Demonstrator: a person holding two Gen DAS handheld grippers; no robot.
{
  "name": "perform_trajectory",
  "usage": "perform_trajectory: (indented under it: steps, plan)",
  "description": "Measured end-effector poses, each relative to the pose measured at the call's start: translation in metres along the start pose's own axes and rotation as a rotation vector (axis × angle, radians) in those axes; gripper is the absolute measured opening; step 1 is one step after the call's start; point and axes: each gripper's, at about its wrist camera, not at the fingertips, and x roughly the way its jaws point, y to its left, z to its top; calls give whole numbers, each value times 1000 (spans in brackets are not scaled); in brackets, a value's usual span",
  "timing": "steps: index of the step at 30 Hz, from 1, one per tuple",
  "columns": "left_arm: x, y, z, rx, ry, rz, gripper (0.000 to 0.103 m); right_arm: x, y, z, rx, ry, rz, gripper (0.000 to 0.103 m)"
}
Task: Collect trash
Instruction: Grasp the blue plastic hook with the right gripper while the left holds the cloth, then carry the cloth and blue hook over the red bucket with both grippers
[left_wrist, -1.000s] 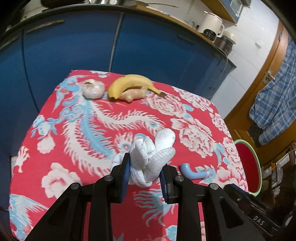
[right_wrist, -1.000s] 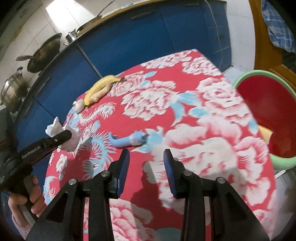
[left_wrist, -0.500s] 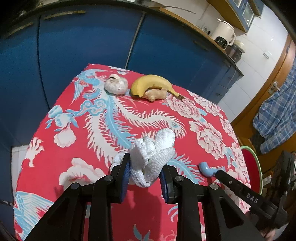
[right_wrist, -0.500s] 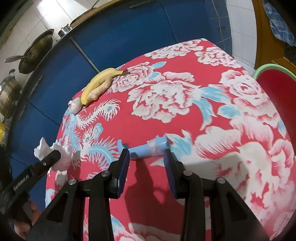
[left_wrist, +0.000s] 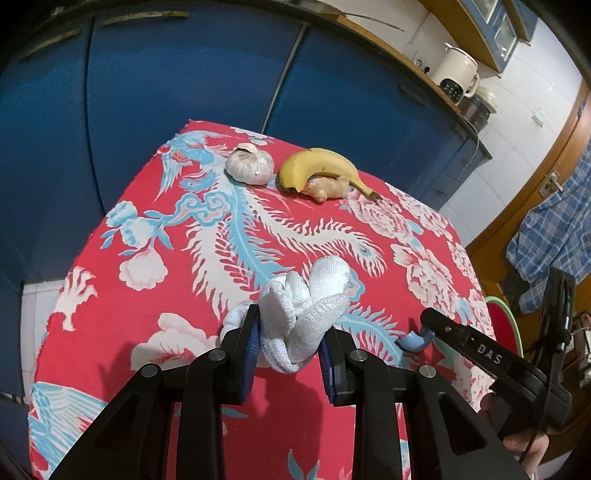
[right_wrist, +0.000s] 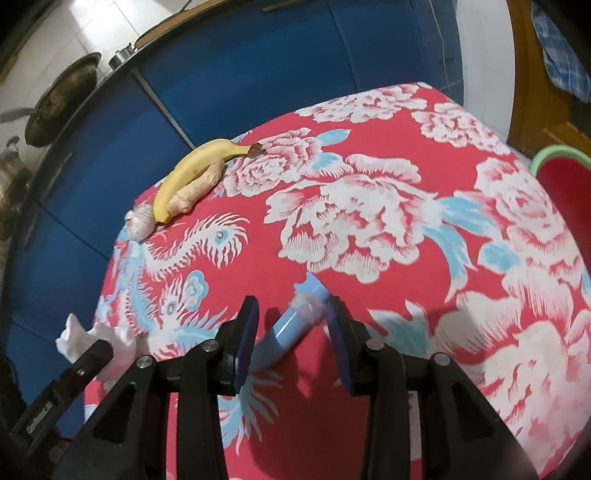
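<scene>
A crumpled white paper wad (left_wrist: 325, 280) sits pinched between the pads of my left gripper (left_wrist: 291, 328), just above the red flowered tablecloth (left_wrist: 147, 295). The same wad (right_wrist: 110, 339) shows at the lower left of the right wrist view. A light blue tube (right_wrist: 284, 332) with a white wrapped band lies on the cloth. My right gripper (right_wrist: 292, 310) is open, and its jaws stand on either side of the tube without squeezing it. In the left wrist view only the tube's end (left_wrist: 413, 339) peeks out beside the right gripper's finger (left_wrist: 443, 325).
A banana (left_wrist: 317, 162), a piece of ginger (left_wrist: 327, 186) and a garlic bulb (left_wrist: 249, 166) lie at the table's far edge. A red bin with a green rim (right_wrist: 554, 155) stands past the table's right side. Blue cabinets (left_wrist: 184, 74) run behind.
My right gripper has moved forward over the cloth until its open jaws straddle the blue tube. The left gripper has drifted sideways a little, still clamped on the white wad.
</scene>
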Motion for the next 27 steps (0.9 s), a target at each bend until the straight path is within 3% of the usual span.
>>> perform_trajectory:
  steps: [4,8,10,11,15,27]
  plan:
    - [0,0,0,2,2,-2,29,2,6,-1,-34,-7,-31,37]
    - [1,-3,-2,10,8,-4,29,0,5,-4,-44,-14,-39,25]
    - [2,-5,-2,15,13,0,29,-1,3,-5,-41,-8,-17,11]
    - [3,-7,-3,19,14,3,29,-3,3,-6,-46,-9,-16,10]
    - [2,-11,-4,31,15,7,29,-5,-1,-11,-44,-3,0,5]
    - [-3,-29,-9,70,12,1,29,-43,-21,-20,-39,-48,51,5]
